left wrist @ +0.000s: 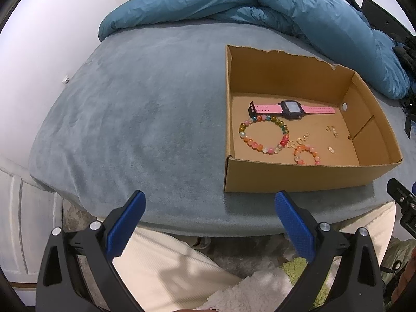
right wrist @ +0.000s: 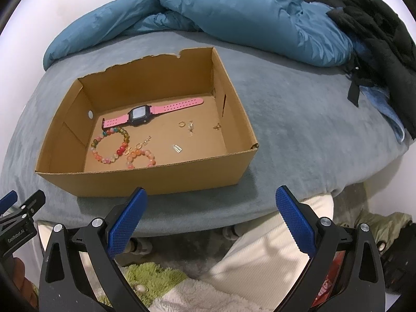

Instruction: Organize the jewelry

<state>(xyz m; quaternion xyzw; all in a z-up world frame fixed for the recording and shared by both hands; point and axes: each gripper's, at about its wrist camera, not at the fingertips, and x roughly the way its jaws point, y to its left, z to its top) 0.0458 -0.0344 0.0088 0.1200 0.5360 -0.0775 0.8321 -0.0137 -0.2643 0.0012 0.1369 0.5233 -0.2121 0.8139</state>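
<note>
Left gripper [left wrist: 210, 200], bottom centre of left wrist view: blue pads spread wide, nothing between them, held above the near edge of the grey-blue bed cover [left wrist: 135, 119]. Right gripper [right wrist: 211, 197], bottom centre of right wrist view: likewise spread, empty, w/ pale trouser legs [right wrist: 260, 249] below it. Cardboard box [left wrist: 293, 174], open-topped, sits on the cover at centre right of the left view & centre left of the right view. Inside, on the box floor: pink-strapped watch [left wrist: 291, 108] lying flat toward the far wall; large multicolour bead bracelet [left wrist: 262, 134] just in front of it, touching the strap end; small orange bead bracelet [left wrist: 306, 154] near the front wall, partly hidden by it. Sm. gold pieces [right wrist: 191, 125] & a tiny silver clasp-like item [right wrist: 177, 148] lie scattered apart, too small to identify. Blue duvet [left wrist: 234, 2] bunched across top of both views; black garment [right wrist: 377, 26] upper right of the right view.
</note>
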